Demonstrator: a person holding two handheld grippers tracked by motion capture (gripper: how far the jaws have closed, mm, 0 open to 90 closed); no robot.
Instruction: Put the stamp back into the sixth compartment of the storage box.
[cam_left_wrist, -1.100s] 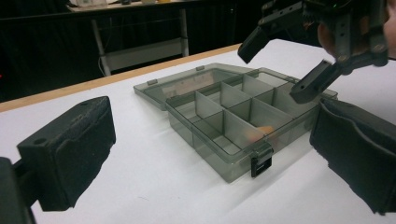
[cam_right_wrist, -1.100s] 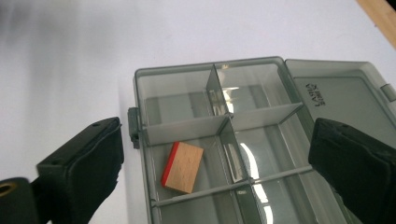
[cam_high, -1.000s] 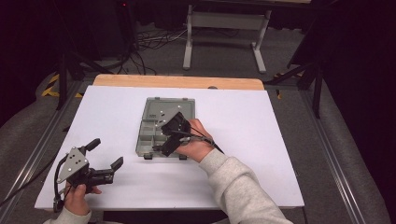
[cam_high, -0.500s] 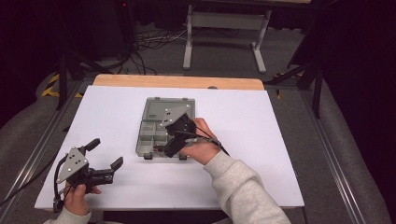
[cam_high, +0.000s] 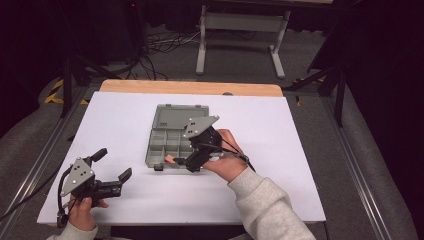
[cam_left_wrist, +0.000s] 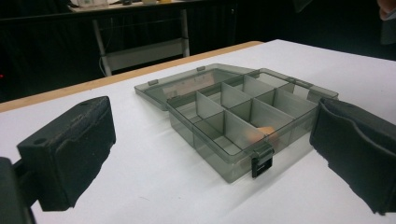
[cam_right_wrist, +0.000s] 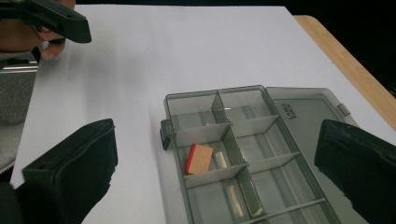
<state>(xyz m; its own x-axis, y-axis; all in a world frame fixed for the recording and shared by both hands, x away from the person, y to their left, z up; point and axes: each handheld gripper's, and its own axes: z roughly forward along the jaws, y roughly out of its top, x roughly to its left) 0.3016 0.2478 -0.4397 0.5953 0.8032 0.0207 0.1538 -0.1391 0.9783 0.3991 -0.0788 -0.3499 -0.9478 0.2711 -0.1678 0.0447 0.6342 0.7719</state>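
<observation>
The left claw (cam_high: 112, 170) is sitting low at the near left, gripped from below by the left hand (cam_high: 82, 210), and its jaws are gaping wide with nothing between them. The right claw (cam_high: 186, 161) is hanging out near the middle, jaws spread just as wide and empty too, pointing left. The right hand (cam_high: 227, 162) is wrapping it from behind, grey sleeve (cam_high: 267, 210) coming in from the bottom edge.

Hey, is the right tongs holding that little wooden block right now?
No, the right tongs stand wide open above the organizer box, and the wooden block lies loose in one compartment.
</observation>
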